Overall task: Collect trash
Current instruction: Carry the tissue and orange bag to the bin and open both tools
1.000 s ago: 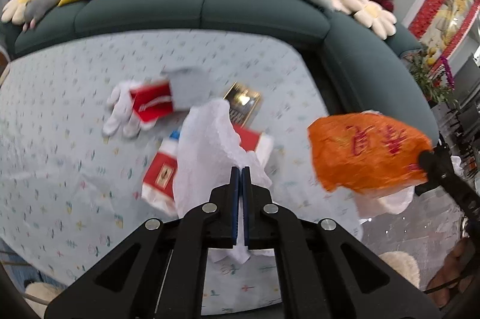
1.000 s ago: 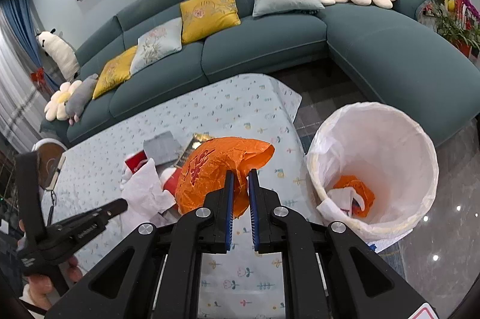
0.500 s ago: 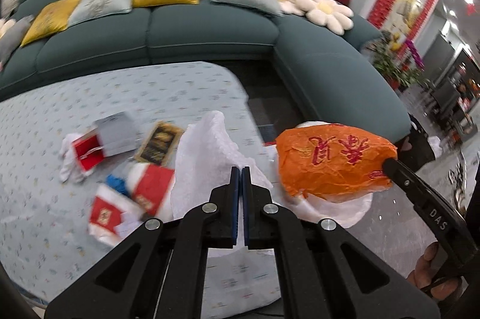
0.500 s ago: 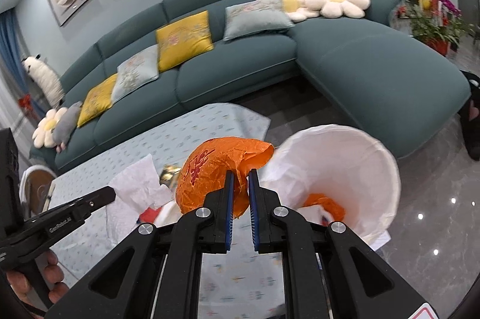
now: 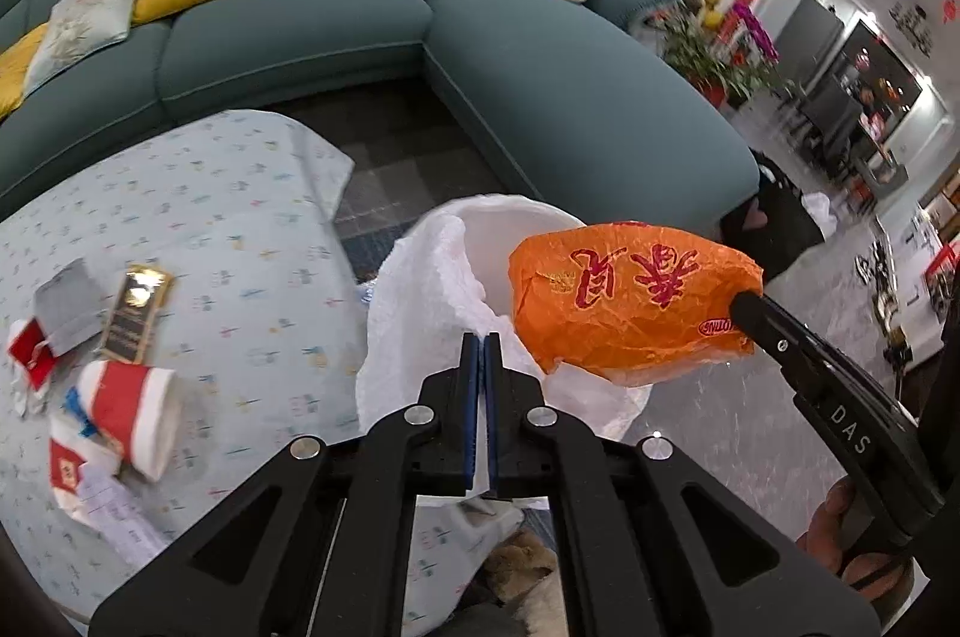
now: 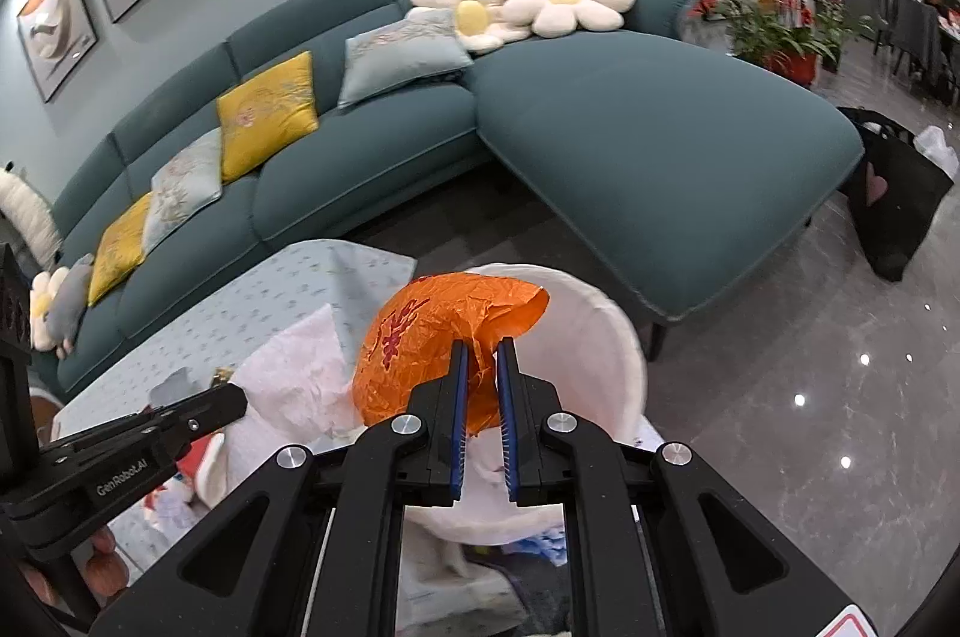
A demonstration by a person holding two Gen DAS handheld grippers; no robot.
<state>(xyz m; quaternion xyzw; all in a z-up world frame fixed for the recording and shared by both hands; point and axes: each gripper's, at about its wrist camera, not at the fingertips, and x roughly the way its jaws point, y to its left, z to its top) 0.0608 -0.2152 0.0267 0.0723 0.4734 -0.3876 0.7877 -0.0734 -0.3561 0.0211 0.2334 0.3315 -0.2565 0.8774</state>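
Alignment over the bin is what the coming drop turns on. From the left wrist view, the left hand-held gripper (image 5: 483,337) is pinched tight on a crumpled white tissue (image 5: 414,313), which stands up from the blue pads. The white-lined trash bin (image 5: 510,223) lies just ahead of those tips and a little to their right, with the tissue covering part of its near rim. The orange plastic bag (image 5: 630,301) hangs to the right of the tissue, its long axis running across the picture, clamped at its far right end by the right hand-held gripper (image 5: 741,304). Other litter, among it a red-and-white paper cup (image 5: 135,412), lies on the desk (image 5: 240,229) well to the left.

From the right wrist view, the right hand-held gripper is nearly closed, with a fold of the orange bag squeezed between its pads. The bag bulges forward and left of the tips, directly in front of the bin's mouth, hiding its near edge. By my judgement the right hand is the better placed: its bag already sits over the opening, while the tissue hangs nearer the desk side.
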